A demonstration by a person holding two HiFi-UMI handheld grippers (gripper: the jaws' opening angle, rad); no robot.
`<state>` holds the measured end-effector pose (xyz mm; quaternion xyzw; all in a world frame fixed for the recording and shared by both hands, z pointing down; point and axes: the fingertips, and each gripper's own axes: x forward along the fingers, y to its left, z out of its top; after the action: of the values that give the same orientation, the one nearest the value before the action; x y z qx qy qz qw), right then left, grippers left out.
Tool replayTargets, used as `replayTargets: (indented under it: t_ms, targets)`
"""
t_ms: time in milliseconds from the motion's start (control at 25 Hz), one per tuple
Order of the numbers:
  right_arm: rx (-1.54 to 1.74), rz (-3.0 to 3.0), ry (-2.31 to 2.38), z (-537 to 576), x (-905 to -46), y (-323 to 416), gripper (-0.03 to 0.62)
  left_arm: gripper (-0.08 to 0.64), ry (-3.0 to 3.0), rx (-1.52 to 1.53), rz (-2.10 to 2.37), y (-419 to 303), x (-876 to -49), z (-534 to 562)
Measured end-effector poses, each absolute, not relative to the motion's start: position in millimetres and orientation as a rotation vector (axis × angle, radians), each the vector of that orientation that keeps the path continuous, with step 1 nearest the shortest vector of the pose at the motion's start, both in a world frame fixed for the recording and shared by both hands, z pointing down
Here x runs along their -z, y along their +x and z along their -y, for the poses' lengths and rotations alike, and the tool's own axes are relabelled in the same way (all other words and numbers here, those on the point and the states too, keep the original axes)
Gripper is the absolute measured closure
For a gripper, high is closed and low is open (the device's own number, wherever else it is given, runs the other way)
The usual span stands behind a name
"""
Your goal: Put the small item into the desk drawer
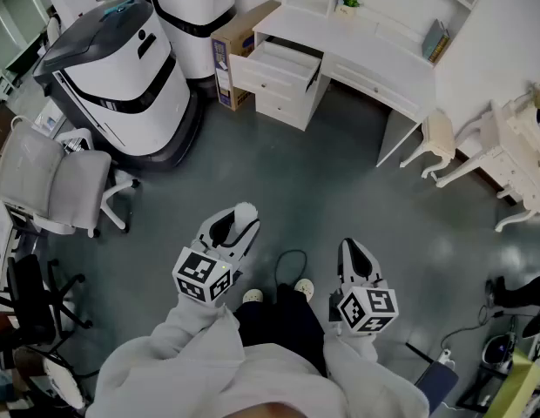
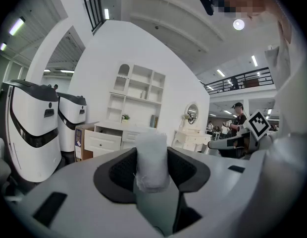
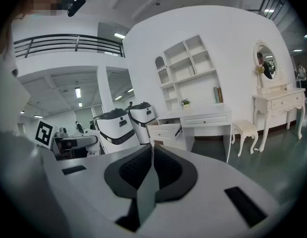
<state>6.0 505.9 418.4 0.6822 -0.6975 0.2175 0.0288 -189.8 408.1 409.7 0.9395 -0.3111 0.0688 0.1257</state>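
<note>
A small white, fuzzy cylinder [image 2: 151, 157] stands upright between the jaws of my left gripper [image 2: 151, 168], which is shut on it. In the head view the same item [image 1: 245, 211] shows at the tip of the left gripper [image 1: 239, 220], held low in front of the person. My right gripper [image 1: 354, 251] hangs beside it, shut with nothing in it; its pads [image 3: 152, 155] meet. The white desk [image 1: 374, 55] stands far ahead against the wall, and its drawer [image 1: 283, 64] is pulled open. That drawer is also visible in both gripper views [image 2: 105, 139] [image 3: 166, 131].
Two big white-and-black machines [image 1: 122, 72] stand left of the desk, with a cardboard box [image 1: 239, 50] between them and the drawer unit. An office chair [image 1: 52, 177] is at the left. A white stool [image 1: 437, 142] and a dressing table [image 1: 518, 151] stand at the right. A cable [image 1: 287, 264] lies on the grey floor.
</note>
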Motion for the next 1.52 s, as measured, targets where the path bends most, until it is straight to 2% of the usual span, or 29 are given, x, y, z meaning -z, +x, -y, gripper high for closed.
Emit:
replayTargets:
  t_ms: [280, 840, 1520]
  targets:
    - [-0.621, 2.148, 2.134, -528.7, -412.6, -45.2, 0.55, 0.37, 2.746, -0.138, 0.845, -227.8, -407.6, -433.0]
    - [-0.559, 2.117, 2.143, -534.5, -395.9, -62.9, 0.549, 0.37, 2.756, -0.117, 0.889, -258.6, -405.9, -440.6]
    - [-0.634, 2.279, 1.952, -420.6, -420.7, -35.8, 0.549, 0.37, 2.686, -0.165, 1.053, -235.0, -419.6, -363.0]
